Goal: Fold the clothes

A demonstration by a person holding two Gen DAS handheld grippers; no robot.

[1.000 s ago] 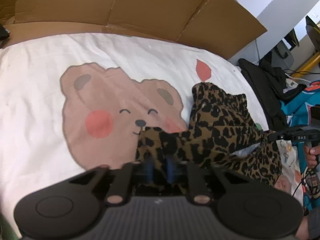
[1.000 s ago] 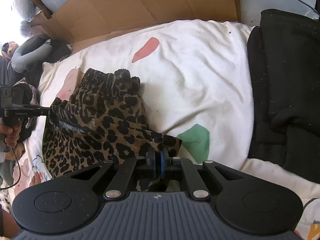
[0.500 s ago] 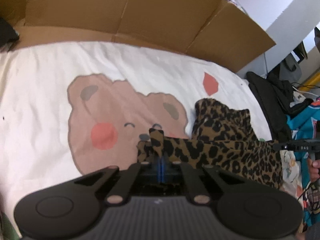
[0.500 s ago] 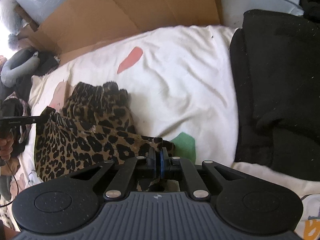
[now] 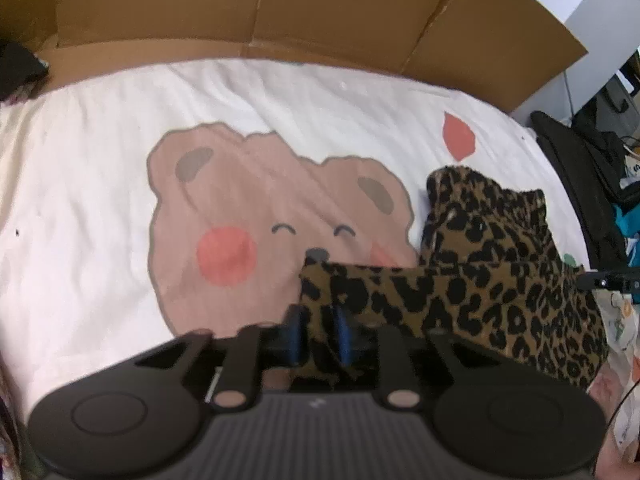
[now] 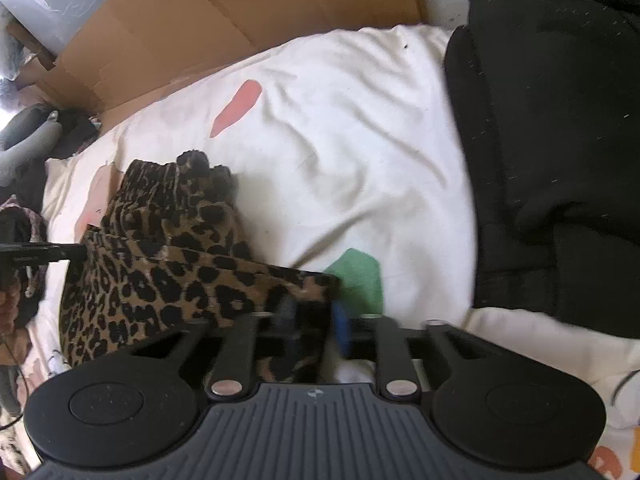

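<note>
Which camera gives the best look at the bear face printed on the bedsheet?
The left wrist view: the bear face fills its middle, with ears, eyes and a red cheek clear, only its lower right edge under the leopard-print garment. The right wrist view catches just a pinkish sliver beside that garment.

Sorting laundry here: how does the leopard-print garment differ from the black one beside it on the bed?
The leopard garment is spotted tan and black; the black garment is plain. The leopard garment lies mid-sheet with an edge between the opening jaws of the right gripper; the black garment sits at the sheet's edge, untouched. Both rest on the white sheet.
</note>
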